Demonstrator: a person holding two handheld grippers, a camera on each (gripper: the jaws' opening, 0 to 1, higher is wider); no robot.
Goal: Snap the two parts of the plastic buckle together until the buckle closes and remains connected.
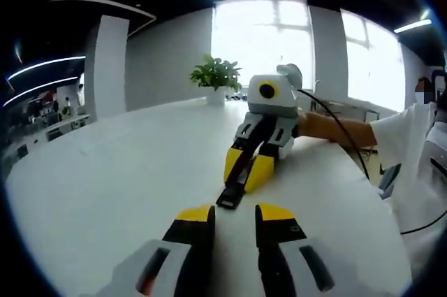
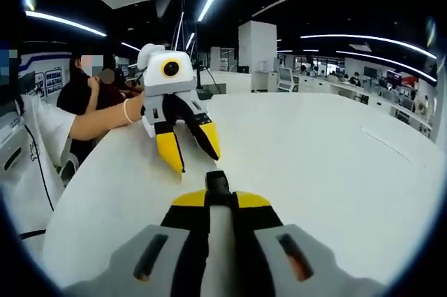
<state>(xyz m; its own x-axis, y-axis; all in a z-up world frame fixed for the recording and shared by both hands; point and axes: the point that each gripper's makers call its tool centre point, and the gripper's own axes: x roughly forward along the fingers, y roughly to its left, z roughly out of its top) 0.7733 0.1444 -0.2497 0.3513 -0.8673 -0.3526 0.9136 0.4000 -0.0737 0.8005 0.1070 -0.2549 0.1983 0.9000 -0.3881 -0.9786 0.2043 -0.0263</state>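
on the white worktop, my right gripper has its jaws closed on a black buckle part, whose tip pokes out just past the yellow jaw tips in the right gripper view. from the left gripper view the same piece shows as a dark strip running out of that gripper with its end resting on the worktop. my left gripper stands with jaws parted and nothing between them, near the free end of the piece; in the right gripper view it hangs just beyond the buckle tip, jaws spread. (i can make out only one buckle piece; where the mating half lies i cannot tell.) i judge the step in hand to be the line-up before the snap, the buckle not yet closed. next i would need the second half found and gripped, then brought square to the held piece. farther off, a potted plant sits at the worktop's far edge below bright windows.
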